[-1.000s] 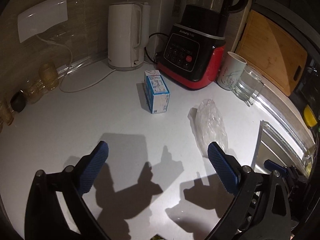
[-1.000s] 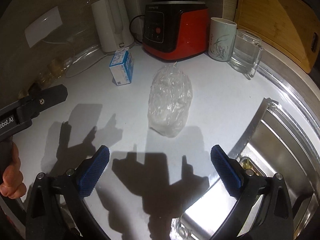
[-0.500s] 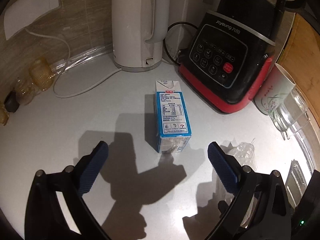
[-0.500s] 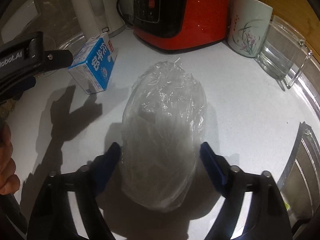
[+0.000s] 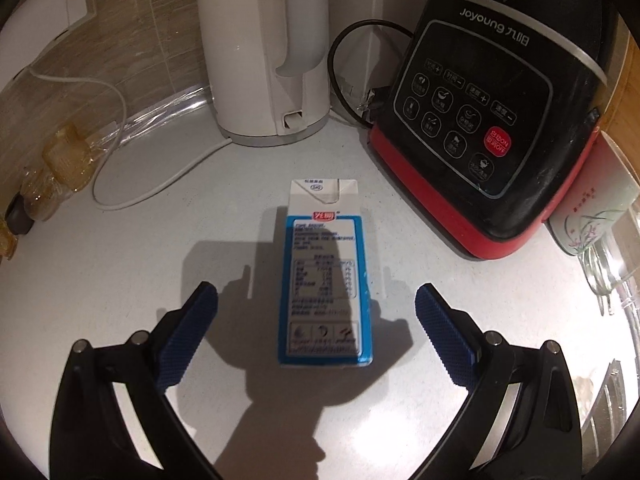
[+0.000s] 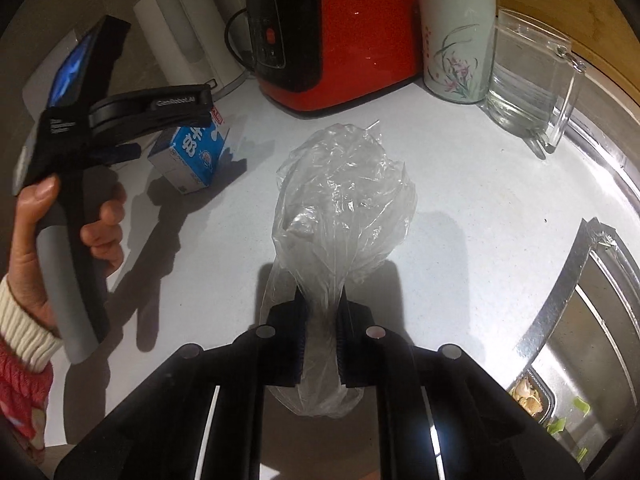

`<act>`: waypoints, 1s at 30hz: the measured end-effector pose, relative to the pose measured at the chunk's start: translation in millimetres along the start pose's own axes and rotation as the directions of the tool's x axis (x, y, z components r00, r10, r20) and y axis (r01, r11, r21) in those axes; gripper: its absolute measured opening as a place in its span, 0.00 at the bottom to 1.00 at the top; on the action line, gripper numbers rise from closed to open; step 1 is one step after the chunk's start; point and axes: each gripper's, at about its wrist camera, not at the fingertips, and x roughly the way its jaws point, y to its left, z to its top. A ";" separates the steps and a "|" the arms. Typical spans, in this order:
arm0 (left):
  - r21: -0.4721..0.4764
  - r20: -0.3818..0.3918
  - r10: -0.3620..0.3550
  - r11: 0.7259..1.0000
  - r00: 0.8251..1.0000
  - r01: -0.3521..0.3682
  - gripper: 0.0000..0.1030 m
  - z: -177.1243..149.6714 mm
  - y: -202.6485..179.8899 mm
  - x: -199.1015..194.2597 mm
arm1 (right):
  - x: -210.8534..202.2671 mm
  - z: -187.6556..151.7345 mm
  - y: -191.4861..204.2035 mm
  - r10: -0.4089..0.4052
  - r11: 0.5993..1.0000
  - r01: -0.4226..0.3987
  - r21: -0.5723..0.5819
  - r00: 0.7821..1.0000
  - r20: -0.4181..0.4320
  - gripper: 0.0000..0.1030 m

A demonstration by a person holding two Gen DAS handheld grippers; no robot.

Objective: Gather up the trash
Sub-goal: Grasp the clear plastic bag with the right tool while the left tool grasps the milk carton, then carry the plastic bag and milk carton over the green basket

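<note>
On a white kitchen bench (image 5: 120, 264), the right tool (image 6: 320, 344) pinches the near end of a crumpled clear plastic bag (image 6: 344, 200), limp, light and likely slippery, so a bunched grip suits it. At ten o'clock from the bag, the left tool (image 5: 316, 300) gapes wide, empty, astride a small milk carton (image 5: 324, 280), stiff-sided and probably light, best squeezed across its long flanks.

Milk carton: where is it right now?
The milk carton lies on the white counter between the open left tongs, in front of the kettle and Joyoung blender.
</note>
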 end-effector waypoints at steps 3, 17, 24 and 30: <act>0.011 -0.032 0.004 1.000 0.999 -0.003 0.59 1.3 -6.0 7.4 | -11.3 -4.1 -3.5 0.015 1.000 -0.015 0.010 1.000 0.010 0.12; 0.085 0.015 -0.043 0.995 0.999 0.042 0.39 -50.1 2.3 -54.1 | -43.5 -34.9 12.2 0.046 0.999 -0.046 0.008 0.998 0.037 0.12; 0.110 -0.025 -0.121 0.986 0.992 0.123 0.39 -117.8 39.2 -120.0 | -74.9 -83.5 42.1 0.014 1.000 -0.015 0.013 0.999 0.046 0.13; 0.187 -0.011 -0.179 0.966 0.984 0.178 0.39 -184.8 74.4 -177.8 | -109.3 -141.5 76.8 -0.042 0.999 0.040 0.032 0.998 0.055 0.14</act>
